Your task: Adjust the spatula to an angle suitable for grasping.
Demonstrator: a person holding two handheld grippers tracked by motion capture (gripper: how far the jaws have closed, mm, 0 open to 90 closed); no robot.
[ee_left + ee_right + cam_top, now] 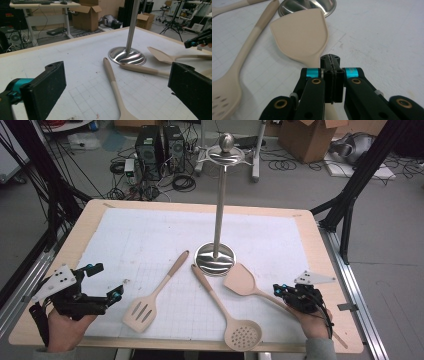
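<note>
Your right gripper pinches the turner by its handle; the blade lies just beside the stand base on the table. Your left gripper has its fingers spread, holding nothing.

A lab or workshop. Computer towers and tangled cables sit on the grey floor at the top of the high view. Cardboard boxes stand upper right (one open).

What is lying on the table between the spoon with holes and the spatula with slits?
Nothing: in the high view, bare white mat lies between the skimmer spoon and the slotted spatula.
</note>
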